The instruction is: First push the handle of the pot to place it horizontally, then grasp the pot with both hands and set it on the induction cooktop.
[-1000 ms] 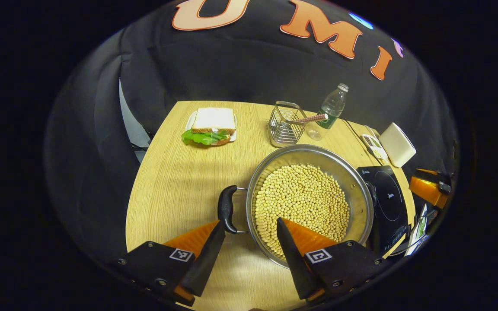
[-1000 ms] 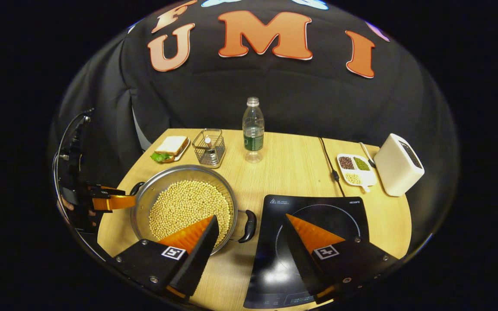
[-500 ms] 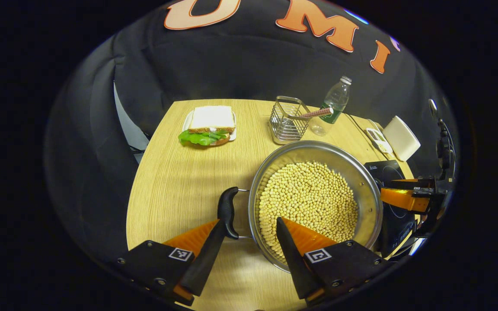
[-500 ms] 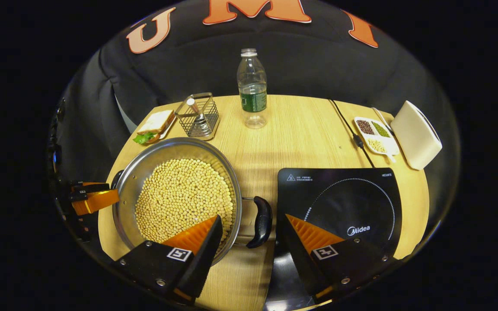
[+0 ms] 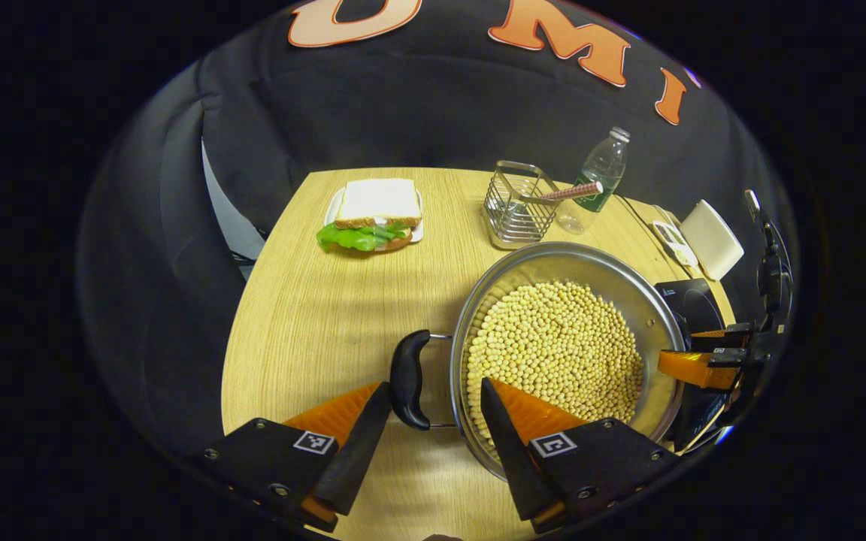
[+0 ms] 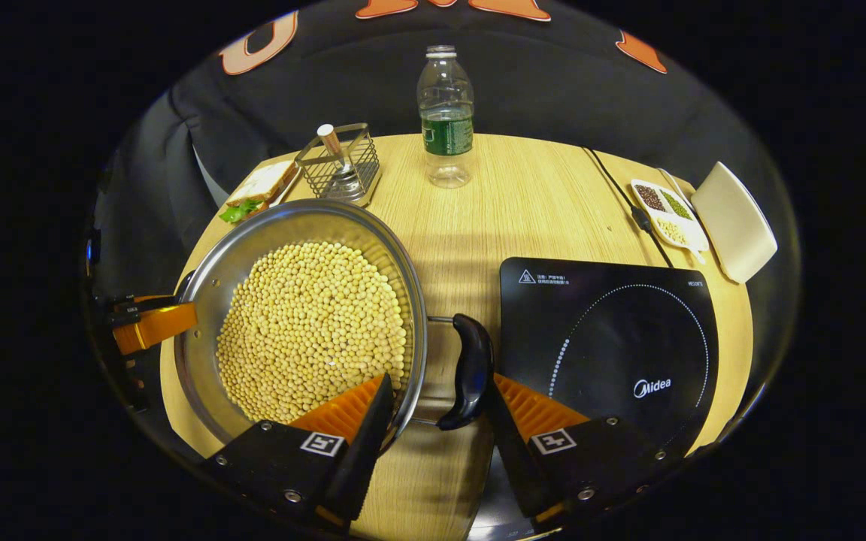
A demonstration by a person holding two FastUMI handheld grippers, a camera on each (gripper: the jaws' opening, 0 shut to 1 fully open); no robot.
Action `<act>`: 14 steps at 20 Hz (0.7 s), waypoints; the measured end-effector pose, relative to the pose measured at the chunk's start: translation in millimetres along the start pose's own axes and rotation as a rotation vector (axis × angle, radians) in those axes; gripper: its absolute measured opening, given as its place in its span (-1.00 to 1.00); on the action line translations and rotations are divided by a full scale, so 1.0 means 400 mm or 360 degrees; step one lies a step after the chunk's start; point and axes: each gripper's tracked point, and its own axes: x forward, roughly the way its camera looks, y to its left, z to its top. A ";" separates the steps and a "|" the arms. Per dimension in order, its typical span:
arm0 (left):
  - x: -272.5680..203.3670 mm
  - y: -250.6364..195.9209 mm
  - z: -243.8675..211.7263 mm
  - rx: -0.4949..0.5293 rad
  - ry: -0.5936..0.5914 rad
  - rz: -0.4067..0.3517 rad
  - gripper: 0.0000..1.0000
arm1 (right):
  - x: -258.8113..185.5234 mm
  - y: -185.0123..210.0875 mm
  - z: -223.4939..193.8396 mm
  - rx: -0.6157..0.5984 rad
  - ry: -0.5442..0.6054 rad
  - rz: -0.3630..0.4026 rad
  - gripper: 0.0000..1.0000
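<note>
Behind pot: wire basket, bottle (cooktop bare).

A clear plastic bottle and wire mesh caddy stand along the wooden table's far edge, a lettuce sandwich at its far left corner.
</note>
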 end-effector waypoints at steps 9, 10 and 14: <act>0.074 0.003 -0.003 -0.0007 0.0014 0.0079 0.58 | 0.027 -0.006 0.003 -0.0006 -0.0016 -0.0039 0.45; 0.081 0.002 -0.002 -0.0003 0.0011 0.0099 0.58 | 0.032 -0.008 0.006 0.0004 -0.0027 -0.0048 0.43; 0.105 0.005 -0.025 -0.0001 0.0056 0.0143 0.59 | 0.045 -0.010 0.012 0.0036 -0.0070 -0.0078 0.37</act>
